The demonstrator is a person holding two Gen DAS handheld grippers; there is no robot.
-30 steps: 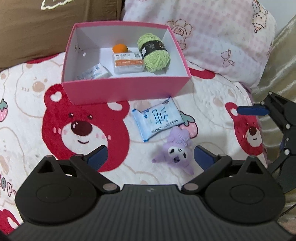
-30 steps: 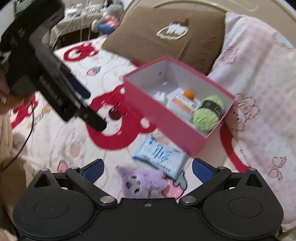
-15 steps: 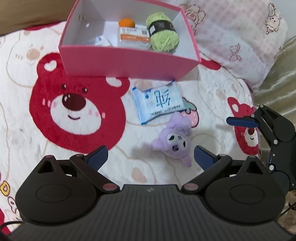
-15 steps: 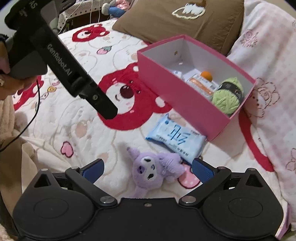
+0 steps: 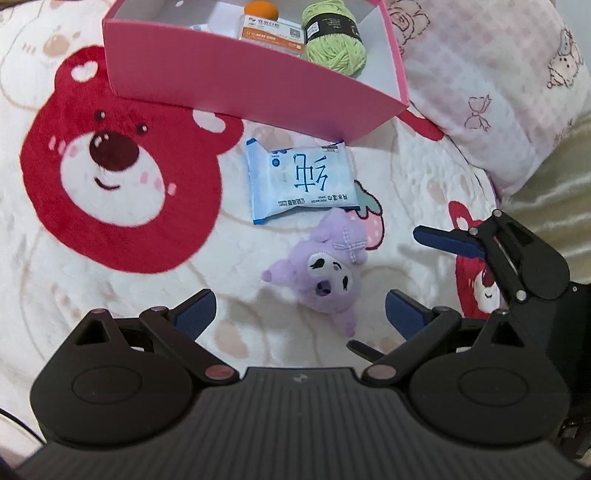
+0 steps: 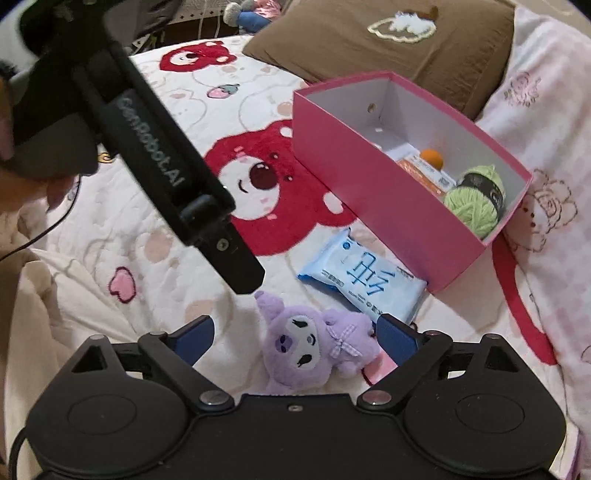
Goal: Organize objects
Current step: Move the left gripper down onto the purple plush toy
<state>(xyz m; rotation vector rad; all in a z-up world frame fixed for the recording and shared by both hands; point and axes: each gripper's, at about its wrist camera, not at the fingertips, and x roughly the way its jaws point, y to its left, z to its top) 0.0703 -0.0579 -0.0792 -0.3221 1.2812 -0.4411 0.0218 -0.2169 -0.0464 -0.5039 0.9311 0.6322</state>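
1. Two grippers hang over the bear-print blanket [image 5: 110, 258], both spread wide and holding nothing: the right gripper [image 6: 293, 334] straddles the purple plush toy [image 6: 314, 350], while the left gripper [image 5: 299, 308] hovers just short of it.
2. That small soft toy lies face-up in mid-blanket, just below the pale blue wipes packet [image 5: 301, 179], probably because both are waiting to be boxed.
3. One corner of the packet tucks against the pink cardboard box [image 5: 240, 81]'s near wall.
4. Inside, the green yarn ball [image 6: 476, 201], orange ball [image 6: 432, 157] and orange-labelled packet [image 5: 273, 33] crowd the right end; the left end looks free.
5. Room is tight: the two tools nearly meet over the toy, so one should give way.
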